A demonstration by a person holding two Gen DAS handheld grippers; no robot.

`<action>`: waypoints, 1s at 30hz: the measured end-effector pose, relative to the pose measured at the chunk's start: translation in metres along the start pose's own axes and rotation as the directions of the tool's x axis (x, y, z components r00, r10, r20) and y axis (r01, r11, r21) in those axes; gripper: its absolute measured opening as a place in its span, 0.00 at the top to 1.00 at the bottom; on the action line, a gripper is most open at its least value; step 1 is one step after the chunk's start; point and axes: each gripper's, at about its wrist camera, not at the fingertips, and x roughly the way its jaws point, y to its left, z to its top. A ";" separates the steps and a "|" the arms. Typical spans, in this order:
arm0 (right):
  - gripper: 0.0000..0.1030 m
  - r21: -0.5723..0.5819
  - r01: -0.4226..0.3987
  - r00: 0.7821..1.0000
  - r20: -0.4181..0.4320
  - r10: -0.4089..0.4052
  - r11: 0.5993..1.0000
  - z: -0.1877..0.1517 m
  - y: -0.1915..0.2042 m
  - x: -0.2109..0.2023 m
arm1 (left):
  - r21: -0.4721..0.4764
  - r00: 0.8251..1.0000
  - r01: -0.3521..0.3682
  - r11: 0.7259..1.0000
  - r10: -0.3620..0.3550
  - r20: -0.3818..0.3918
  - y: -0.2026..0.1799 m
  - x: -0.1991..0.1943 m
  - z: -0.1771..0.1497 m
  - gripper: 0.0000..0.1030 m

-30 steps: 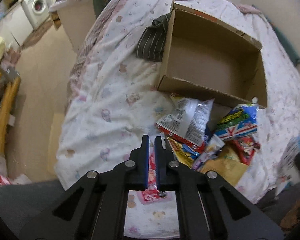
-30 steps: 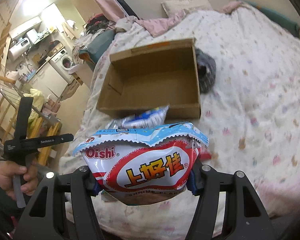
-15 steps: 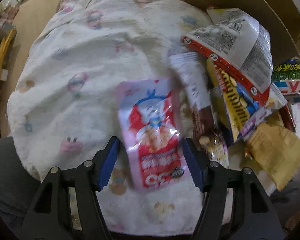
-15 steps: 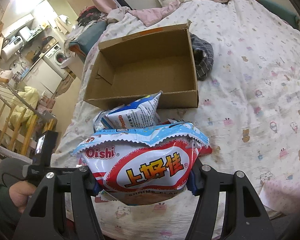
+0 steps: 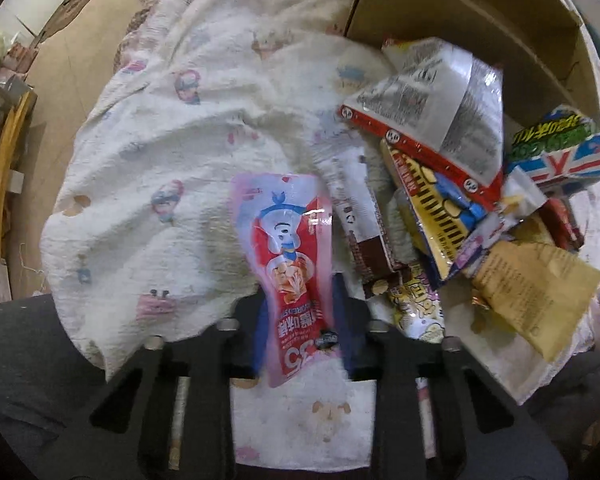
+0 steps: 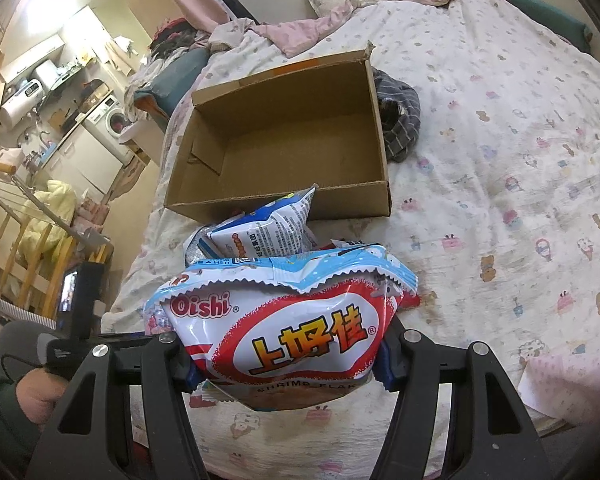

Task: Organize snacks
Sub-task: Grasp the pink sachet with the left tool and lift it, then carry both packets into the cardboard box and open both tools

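Left wrist view first: your left gripper [image 5: 300, 320] has its blue pads either side of the slim pink-and-red foil snack pouch [image 5: 290, 248], lying on the cartoon-print white quilt [image 5: 160, 132] just beside the jumbled heap of snack packets [image 5: 452, 200]. The picture is blurred; I cannot tell whether you've pinched it yet. It looks light, slick and floppy, so take it across the narrow middle.

Right wrist view: your right gripper [image 6: 286, 364] is clamped on the puffy white-and-red Oishi shrimp-flake bag [image 6: 292, 332], held above the quilt before the brown cardboard box [image 6: 284, 148]. Squeeze gently, those flakes crush!
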 end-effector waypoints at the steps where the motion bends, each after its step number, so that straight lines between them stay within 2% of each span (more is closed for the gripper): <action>1: 0.37 -0.001 0.000 1.000 0.001 0.000 1.000 0.000 0.000 0.000 | -0.001 1.000 0.003 1.000 -0.003 0.001 0.001 -0.003 -0.001 0.84; 5: 0.37 -0.001 0.002 1.000 0.002 -0.002 1.000 -0.001 0.001 0.000 | 0.013 1.000 0.012 1.000 -0.012 0.007 0.005 -0.011 -0.002 0.88; 9: 0.37 -0.003 0.005 1.000 0.007 -0.005 1.000 -0.001 0.001 -0.002 | -0.013 0.999 0.033 0.999 -0.032 0.007 0.016 -0.013 -0.006 0.88; 19: 0.37 0.000 -0.031 0.999 0.027 0.031 1.000 0.001 0.000 -0.014 | 0.010 0.989 0.083 0.996 -0.084 0.124 0.020 -0.072 0.003 0.88; 23: 0.37 -0.003 -0.044 0.998 0.044 0.045 0.999 0.015 0.004 -0.020 | 0.041 0.978 0.095 0.995 -0.101 0.181 -0.001 -0.092 0.025 0.88; 30: 0.37 -0.020 -0.034 0.996 0.080 0.035 0.999 0.064 0.013 -0.011 | 0.132 0.961 0.110 0.985 -0.140 0.240 -0.039 -0.099 0.081 0.88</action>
